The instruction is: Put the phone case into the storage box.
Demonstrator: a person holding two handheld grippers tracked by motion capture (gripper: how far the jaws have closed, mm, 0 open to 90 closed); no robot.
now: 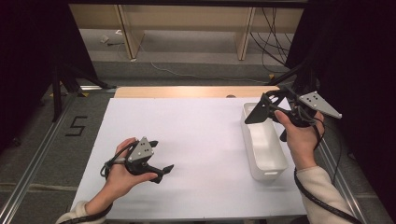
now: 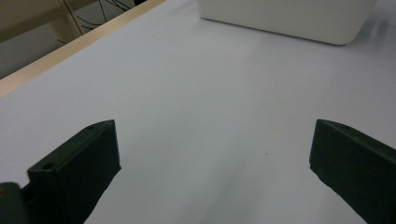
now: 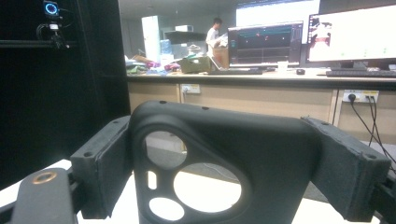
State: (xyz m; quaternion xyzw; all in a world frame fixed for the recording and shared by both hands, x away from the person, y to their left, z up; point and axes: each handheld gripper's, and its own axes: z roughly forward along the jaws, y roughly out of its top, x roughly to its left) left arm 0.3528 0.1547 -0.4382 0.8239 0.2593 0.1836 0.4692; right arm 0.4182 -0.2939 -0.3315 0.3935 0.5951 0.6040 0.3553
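My right gripper [image 1: 267,110] is raised above the far end of a white bin [image 1: 264,150], shut on a black phone case [image 1: 256,115]. In the right gripper view the phone case [image 3: 261,154] stands between both pads [image 3: 100,163], its camera cut-outs at the lower left. My left gripper [image 1: 162,156] rests low over the white table top [image 1: 196,135] at the left, open, jaws pointing right. In the left gripper view its jaws stand wide apart with bare table between them, and the bin [image 2: 289,16] lies ahead.
A wooden strip [image 1: 187,91] runs along the table's far edge. Black curtains hang at both sides, and cables lie on the floor behind. A desk with monitors [image 3: 266,44] and a person far off appear in the right gripper view.
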